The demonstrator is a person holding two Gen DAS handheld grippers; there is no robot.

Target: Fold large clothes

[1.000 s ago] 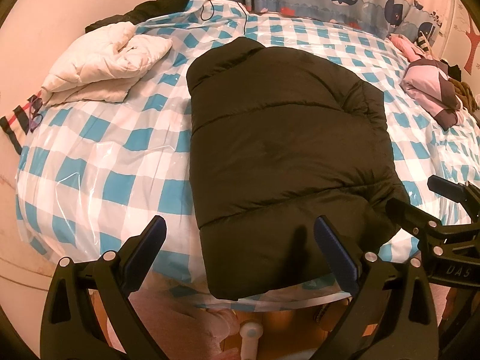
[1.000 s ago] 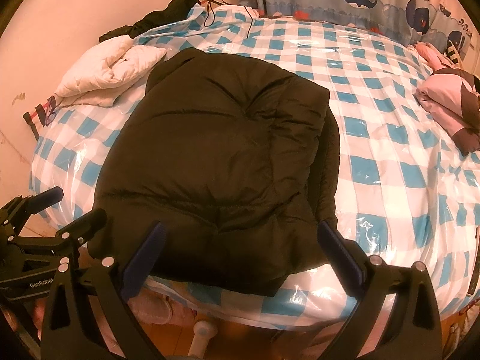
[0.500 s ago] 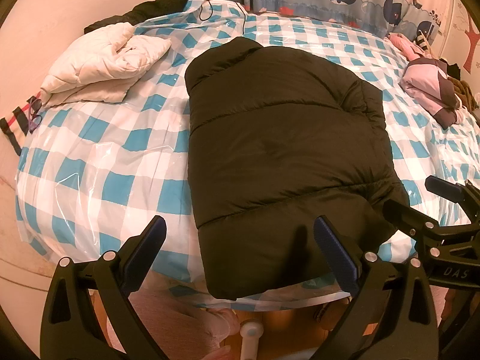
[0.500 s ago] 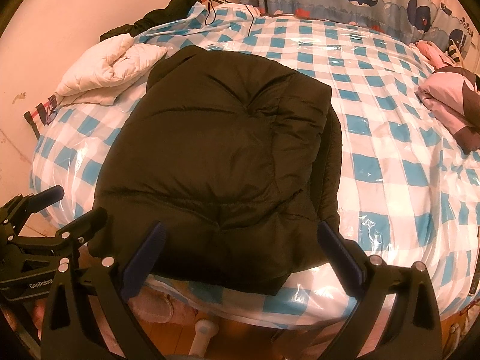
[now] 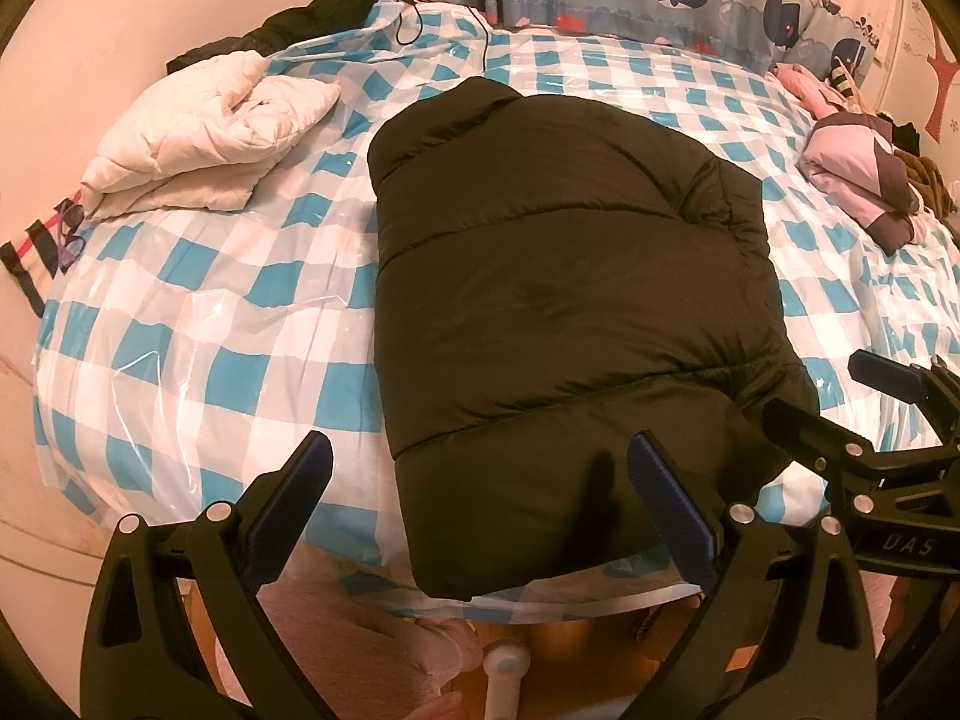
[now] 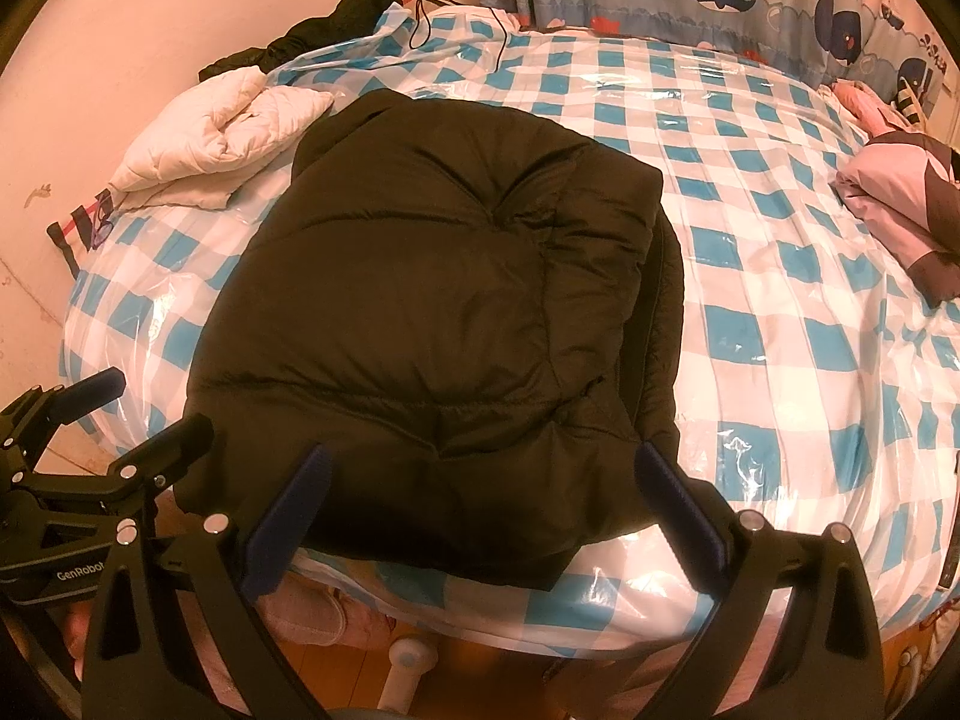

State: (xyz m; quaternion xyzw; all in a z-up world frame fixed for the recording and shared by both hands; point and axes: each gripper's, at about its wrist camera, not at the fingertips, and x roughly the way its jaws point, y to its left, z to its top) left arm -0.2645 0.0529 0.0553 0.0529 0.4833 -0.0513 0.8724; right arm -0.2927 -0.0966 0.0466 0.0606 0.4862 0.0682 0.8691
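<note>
We hold our left gripper (image 5: 477, 474) spread wide and empty at the bottom of its frame, just off the near hem of the dark puffer jacket (image 5: 564, 276). Our right gripper (image 6: 477, 480) gapes equally wide over the same hem, likely ready to pinch it for a fold. The jacket lies centre frame on the checked bed cover (image 5: 180, 348); a white folded coat (image 5: 198, 138) sits upper left.
</note>
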